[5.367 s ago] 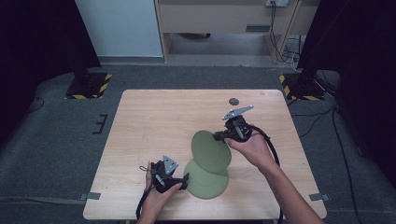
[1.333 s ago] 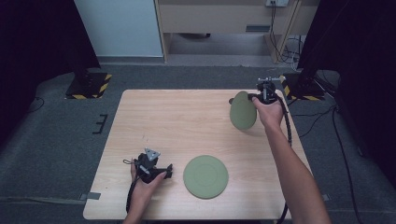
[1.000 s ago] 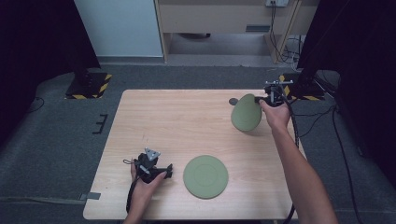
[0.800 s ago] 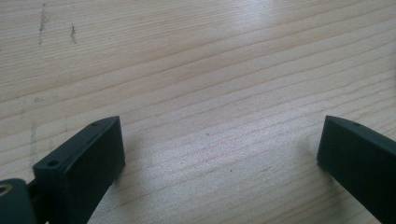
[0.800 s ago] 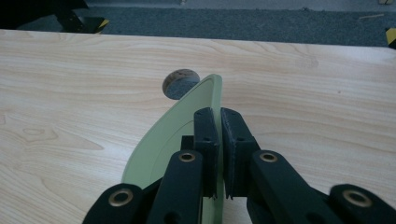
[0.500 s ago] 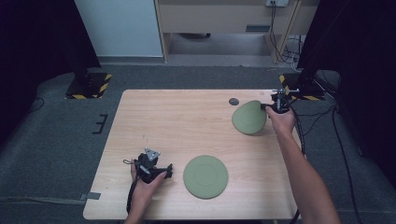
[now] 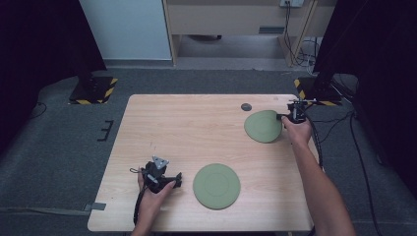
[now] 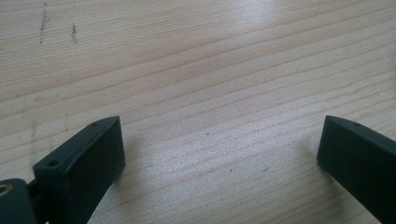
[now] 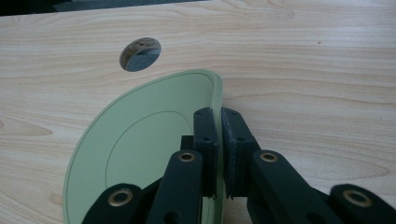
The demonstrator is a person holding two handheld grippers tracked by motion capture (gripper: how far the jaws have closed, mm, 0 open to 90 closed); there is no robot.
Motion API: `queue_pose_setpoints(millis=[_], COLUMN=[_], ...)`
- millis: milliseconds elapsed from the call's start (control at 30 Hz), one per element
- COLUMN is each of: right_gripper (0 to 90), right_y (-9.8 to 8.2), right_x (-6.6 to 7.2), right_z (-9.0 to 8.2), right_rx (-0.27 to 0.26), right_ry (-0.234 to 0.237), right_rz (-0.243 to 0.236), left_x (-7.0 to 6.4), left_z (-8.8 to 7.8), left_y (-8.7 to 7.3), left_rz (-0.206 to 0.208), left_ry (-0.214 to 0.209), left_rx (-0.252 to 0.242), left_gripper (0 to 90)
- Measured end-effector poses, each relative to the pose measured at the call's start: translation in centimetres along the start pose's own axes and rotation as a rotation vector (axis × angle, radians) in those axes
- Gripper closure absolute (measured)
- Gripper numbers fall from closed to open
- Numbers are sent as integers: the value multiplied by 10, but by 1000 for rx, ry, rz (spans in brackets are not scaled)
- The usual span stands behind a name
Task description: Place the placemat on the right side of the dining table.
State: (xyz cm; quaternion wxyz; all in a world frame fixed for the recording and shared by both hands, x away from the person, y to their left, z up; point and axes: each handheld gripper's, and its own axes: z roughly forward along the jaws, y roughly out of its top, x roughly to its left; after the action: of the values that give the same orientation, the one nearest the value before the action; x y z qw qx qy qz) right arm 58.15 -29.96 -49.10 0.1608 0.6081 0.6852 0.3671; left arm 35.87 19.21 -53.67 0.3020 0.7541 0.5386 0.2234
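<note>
Two round green plates are on the wooden table (image 7: 196, 128). One plate (image 7: 216, 186) lies flat near the front middle. The other plate (image 7: 264, 126) (image 9: 140, 154) sits low and nearly flat at the back right. My right gripper (image 7: 286, 118) (image 9: 219, 114) is shut on its right rim, with one jaw on each face. Whether that plate rests on the wood I cannot tell. My left gripper (image 7: 164, 178) (image 8: 222, 126) stays at the front left, left of the near plate, open wide over bare wood with nothing between its jaws.
A small round cable hole (image 7: 246, 106) (image 9: 140, 53) lies just behind the held plate. The table's right edge (image 7: 309, 147) runs close to my right hand. Black stands with striped bases (image 7: 93, 91) and a cabinet (image 7: 236, 19) stand on the floor beyond.
My right gripper moved the held plate to the right and down, from tilted upright in the air to low and nearly flat at the back right. The left gripper has stayed put.
</note>
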Motion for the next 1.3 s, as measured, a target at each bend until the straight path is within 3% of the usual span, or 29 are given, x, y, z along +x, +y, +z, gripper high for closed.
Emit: queue_pose_setpoints(millis=[500, 1300], right_gripper=[846, 817], right_y=[-12, -13], right_x=[-13, -18], right_z=[5, 12], right_rx=[8, 21], right_ry=[10, -10], right_rz=[44, 75], left_x=[-2, -2], left_z=[0, 0], left_y=[0, 0], left_rz=[5, 10], left_ry=[-3, -8], left_rx=[0, 1], left_gripper=[3, 3])
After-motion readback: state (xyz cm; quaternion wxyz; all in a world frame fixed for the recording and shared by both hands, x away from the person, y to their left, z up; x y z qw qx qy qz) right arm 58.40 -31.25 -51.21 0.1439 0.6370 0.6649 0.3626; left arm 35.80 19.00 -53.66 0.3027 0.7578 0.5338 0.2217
